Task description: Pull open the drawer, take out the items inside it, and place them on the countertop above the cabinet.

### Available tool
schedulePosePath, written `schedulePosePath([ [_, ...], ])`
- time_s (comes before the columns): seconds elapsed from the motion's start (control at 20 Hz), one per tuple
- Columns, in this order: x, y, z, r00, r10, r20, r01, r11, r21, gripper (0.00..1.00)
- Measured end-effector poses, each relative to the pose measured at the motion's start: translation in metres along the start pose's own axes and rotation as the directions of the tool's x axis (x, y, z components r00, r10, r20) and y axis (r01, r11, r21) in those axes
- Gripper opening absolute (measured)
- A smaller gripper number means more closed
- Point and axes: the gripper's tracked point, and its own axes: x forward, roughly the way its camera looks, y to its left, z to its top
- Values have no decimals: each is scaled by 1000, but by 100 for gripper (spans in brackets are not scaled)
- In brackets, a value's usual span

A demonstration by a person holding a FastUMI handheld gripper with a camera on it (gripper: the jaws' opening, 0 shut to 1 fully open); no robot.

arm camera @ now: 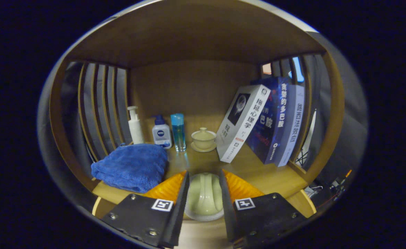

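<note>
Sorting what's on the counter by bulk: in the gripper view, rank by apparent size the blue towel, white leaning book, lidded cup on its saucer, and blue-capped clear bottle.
1. blue towel, though it's nearer
2. white leaning book
3. and 4. lidded cup and blue-capped clear bottle: too close to rank.

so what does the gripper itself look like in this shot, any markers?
The gripper shows as two flat black plates, one per side, each carrying a square black-and-white fiducial tag near its inner edge. Round silver screw heads dot both plates. Ahead of the plates the two jaws run forward as ridged, ribbed wedges with dark inner faces. No cables visible on it.
</note>
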Motion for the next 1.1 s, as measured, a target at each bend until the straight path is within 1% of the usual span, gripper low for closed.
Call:
schedulePosePath([
  [0.1, -21, -3, 13, 997, -5, 74, 5, 1000, -12, 62],
  [0.25, -63, -3, 30, 986, 9, 164, -4, 999, -33, 86],
  [0.45, -123, -5, 45, 956, 21, 292, -5, 998, -55, 91],
  [0.6, -166, -4, 33, 941, 39, 337, -19, 998, -64, 95],
  [0.7, -188, -3, 20, 937, 56, 344, -33, 997, -74, 96],
  [0.85, -209, -10, -3, 942, 39, 333, -13, 997, -81, 96],
  [0.95, -216, -7, -20, 944, 54, 325, -27, 996, -87, 96],
  [1.1, -224, -5, -60, 958, 79, 276, -59, 995, -81, 96],
])
